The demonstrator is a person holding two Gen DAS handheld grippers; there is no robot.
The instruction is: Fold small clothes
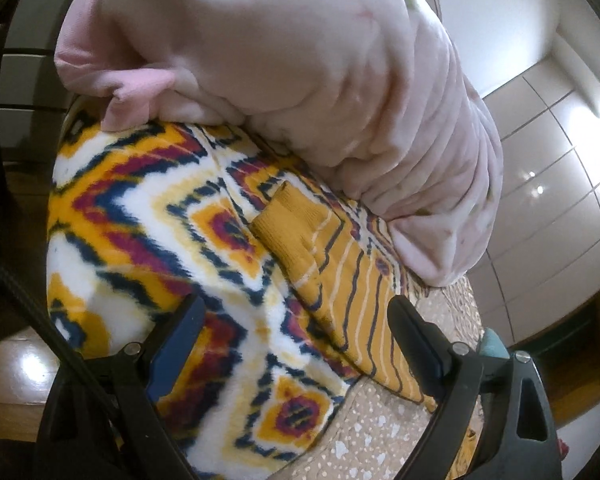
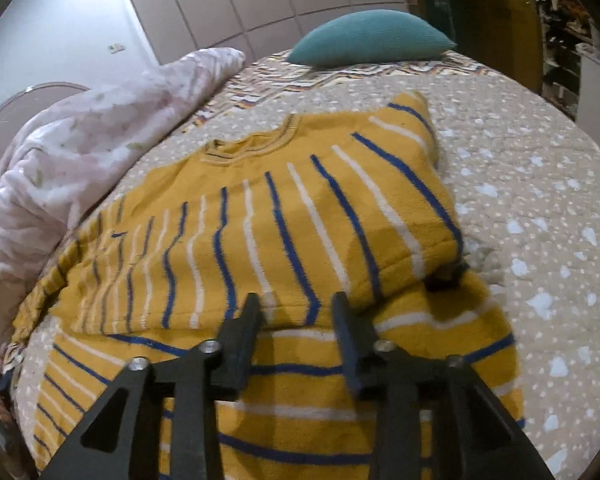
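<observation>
A mustard-yellow sweater (image 2: 300,220) with blue and white stripes lies on the bed, its neckline (image 2: 252,144) at the far side. One layer of it is folded over another, and the folded edge runs just beneath my right gripper (image 2: 297,298). That gripper is open above the edge, with nothing pressed between its fingers. In the left wrist view a striped part of the sweater (image 1: 352,300) and its ribbed cuff (image 1: 292,232) rest on a patterned fleece blanket (image 1: 160,220). My left gripper (image 1: 298,302) is wide open above blanket and sweater, holding nothing.
A bulky pale pink quilt (image 1: 300,80) is heaped along one side of the bed, also visible as the pink quilt (image 2: 80,152) at left. A teal pillow (image 2: 372,40) lies at the far end. The beige dotted bedspread (image 2: 540,220) stretches to the right.
</observation>
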